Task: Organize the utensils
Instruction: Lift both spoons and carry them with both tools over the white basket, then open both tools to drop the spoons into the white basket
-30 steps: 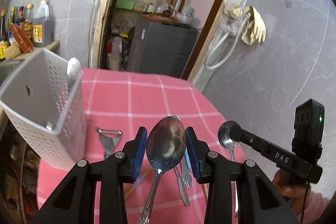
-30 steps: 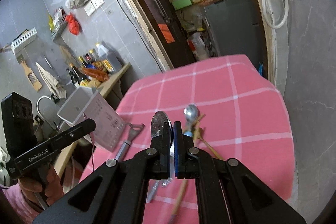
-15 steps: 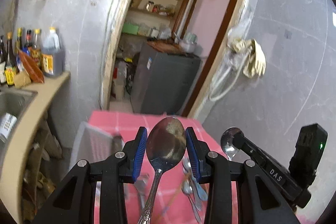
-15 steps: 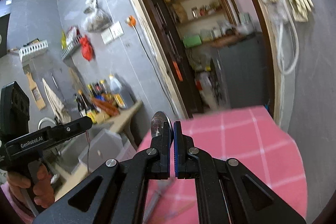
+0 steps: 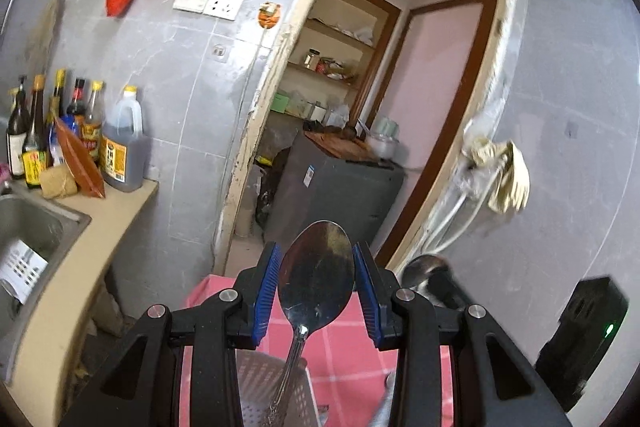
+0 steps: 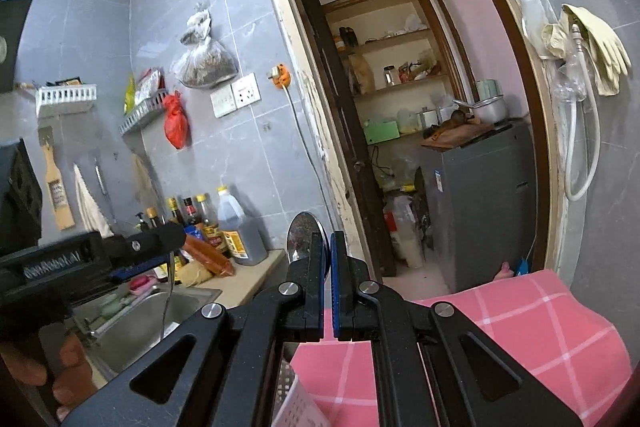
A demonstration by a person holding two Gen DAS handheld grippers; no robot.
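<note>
step in hand: both spoons lifted clear of the table and carried above the white holder; judged to be mid-transfer, neither spoon dropped in yet.
left gripper [image 5: 316, 291]: clenched on a large spoon [image 5: 317, 279], blue pads pressing the two rims of the bowl; the handle hangs down toward the holder.
right gripper [image 6: 326, 267]: jaws closed almost flat together, pinching a second spoon [image 6: 301, 237] edge-on, only a sliver of its bowl showing beside the left pad.
utensil holder [image 5: 264, 391]: white perforated plastic caddy, directly below the left gripper's spoon handle; a corner also shows at the bottom of the right wrist view.
table [image 6: 540, 319]: covered in pink cloth with a white check, soft and matte; loose cutlery on it is blurred at the lower edge of the left view.
large spoon, material: polished steel, oval bowl, mottled reflections, slim patterned handle.
second spoon, material: steel, rounder and smaller bowl, speckled surface.
next move, judged: lower each spoon handle first, line the handle up inside the holder's open top, then release so that it stands upright; the smooth steel may slip in the pads if tilted.
surroundings: grey tiled wall, steel sink [image 6: 156, 315], brown sauce bottles [image 5: 120, 147] on the beige counter.
</note>
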